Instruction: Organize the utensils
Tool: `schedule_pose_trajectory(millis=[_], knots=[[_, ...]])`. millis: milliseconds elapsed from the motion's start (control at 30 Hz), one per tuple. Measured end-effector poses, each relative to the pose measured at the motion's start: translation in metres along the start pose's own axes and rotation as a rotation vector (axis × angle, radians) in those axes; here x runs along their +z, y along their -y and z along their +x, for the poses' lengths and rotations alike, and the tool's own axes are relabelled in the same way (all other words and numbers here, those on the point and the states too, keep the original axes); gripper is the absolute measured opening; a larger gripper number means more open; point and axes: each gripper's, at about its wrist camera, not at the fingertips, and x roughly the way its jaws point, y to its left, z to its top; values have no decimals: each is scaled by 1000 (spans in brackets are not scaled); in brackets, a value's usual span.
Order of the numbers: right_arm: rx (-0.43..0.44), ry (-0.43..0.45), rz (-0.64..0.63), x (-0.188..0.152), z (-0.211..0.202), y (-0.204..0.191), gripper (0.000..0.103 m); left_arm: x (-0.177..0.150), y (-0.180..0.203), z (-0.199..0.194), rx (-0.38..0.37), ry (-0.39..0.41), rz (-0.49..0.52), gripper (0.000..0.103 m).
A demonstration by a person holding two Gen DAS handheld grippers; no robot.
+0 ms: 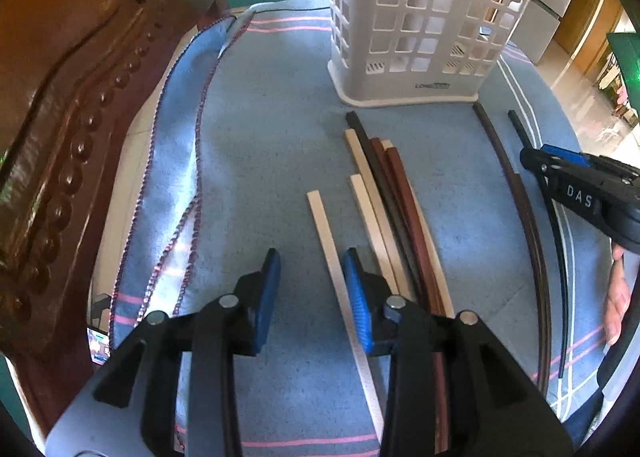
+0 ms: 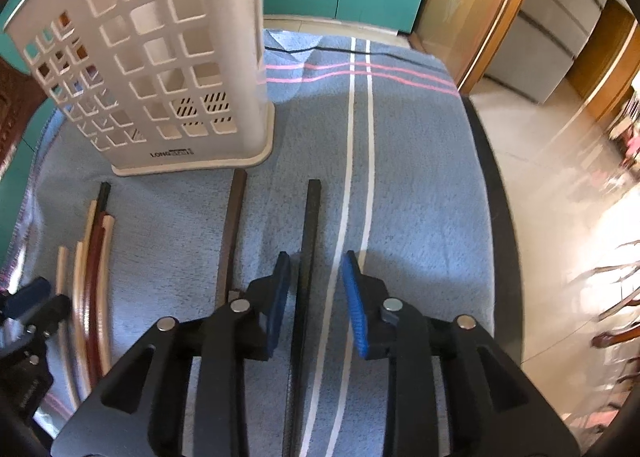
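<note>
A white lattice utensil holder (image 1: 420,17) (image 2: 160,57) stands upright at the back of the blue cloth. In front of it lie several chopsticks. A cream chopstick (image 1: 332,257) runs between the fingers of my left gripper (image 1: 312,285), close to the right pad; the jaws stand apart and do not press on it. A bundle of cream, dark and reddish chopsticks (image 1: 392,209) (image 2: 94,257) lies just to its right. A black chopstick (image 2: 312,217) lies between the open fingers of my right gripper (image 2: 318,281), nearer the left pad. Left of it lies a dark brown chopstick (image 2: 234,225) (image 1: 516,193).
The blue striped cloth (image 1: 260,137) covers the table. A carved wooden chair back (image 1: 60,137) rises at the left, with a phone (image 1: 98,345) below it. The dark edge of the table (image 2: 500,217) drops to a shiny floor on the right. A person's hand (image 1: 616,297) holds the right gripper (image 1: 536,157).
</note>
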Motion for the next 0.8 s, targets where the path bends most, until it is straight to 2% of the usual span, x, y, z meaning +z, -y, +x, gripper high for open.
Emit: schedule_pose_trajectory(millis=[200, 267, 367, 467, 567, 800], knots=[[-25, 18, -16, -3, -1, -8, 30, 7, 3, 2, 18, 13, -7, 35], [-24, 19, -18, -4, -1, -8, 29, 7, 2, 2, 8, 14, -16, 29], [27, 13, -24, -6, -1, -8, 10, 9, 4, 2, -18, 12, -15, 19], [16, 24, -40, -8, -3, -14, 7, 10, 5, 3, -30, 17, -14, 11], [43, 29, -35, -9, -8, -16, 7, 11, 1, 1, -63, 30, -51, 9], [148, 111, 7, -7, -57, -6, 6, 14, -4, -40, -121, 153, -93, 7]])
